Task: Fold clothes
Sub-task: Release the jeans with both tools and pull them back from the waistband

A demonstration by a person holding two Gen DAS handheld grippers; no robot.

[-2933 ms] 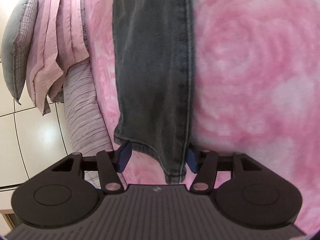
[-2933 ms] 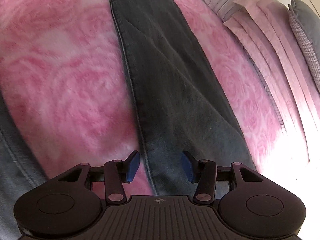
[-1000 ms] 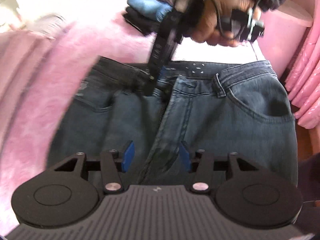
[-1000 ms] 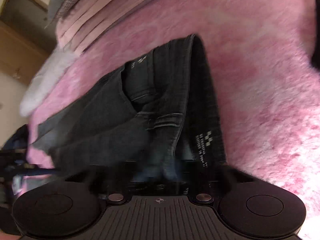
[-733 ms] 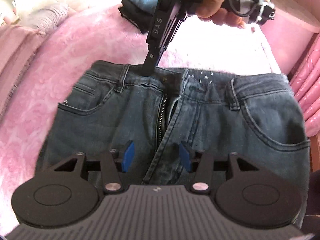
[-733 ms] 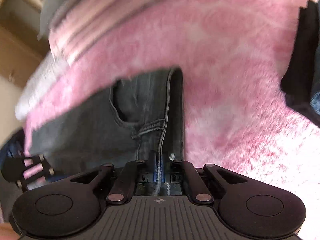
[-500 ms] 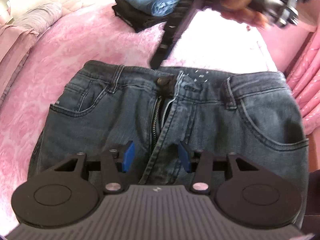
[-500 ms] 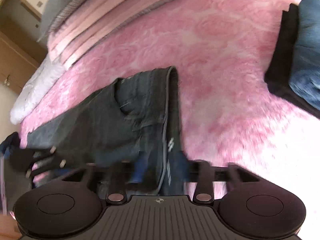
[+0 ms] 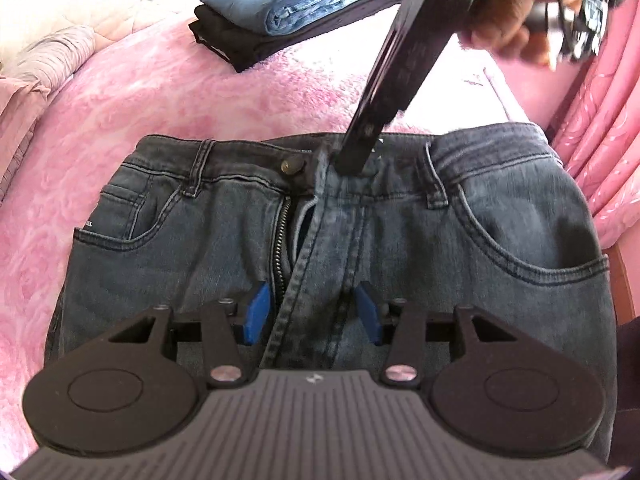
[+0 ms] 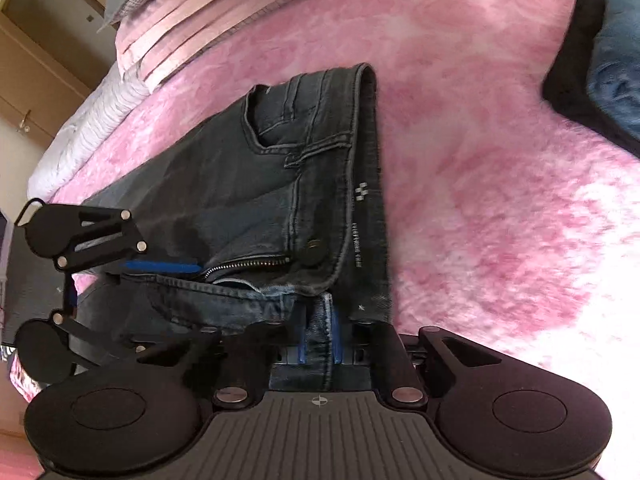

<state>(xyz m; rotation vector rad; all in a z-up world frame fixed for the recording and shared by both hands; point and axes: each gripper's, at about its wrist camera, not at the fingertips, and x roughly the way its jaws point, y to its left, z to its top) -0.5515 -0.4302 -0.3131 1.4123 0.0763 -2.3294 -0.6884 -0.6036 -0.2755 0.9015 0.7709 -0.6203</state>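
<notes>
Right claw [image 10: 319,346] clamped on jeans [image 9: 400,240] waistband (fly unzipped); left claw [image 9: 309,313] spread wide, hovering over crotch, gripping nothing.

The jeans [image 9: 400,240] are running out of the left wrist view behind the left gripper [image 9: 312,312], hiding the legs. The hand [image 9: 516,4] is blurring and getting cropped by the top edge. The folded clothes stack [image 10: 600,64] is getting cut by the right wrist view's edge.

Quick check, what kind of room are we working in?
Most likely a bedroom: the jeans lie on a pink blanket over a bed, with pillows at its head and a wooden wardrobe behind.
</notes>
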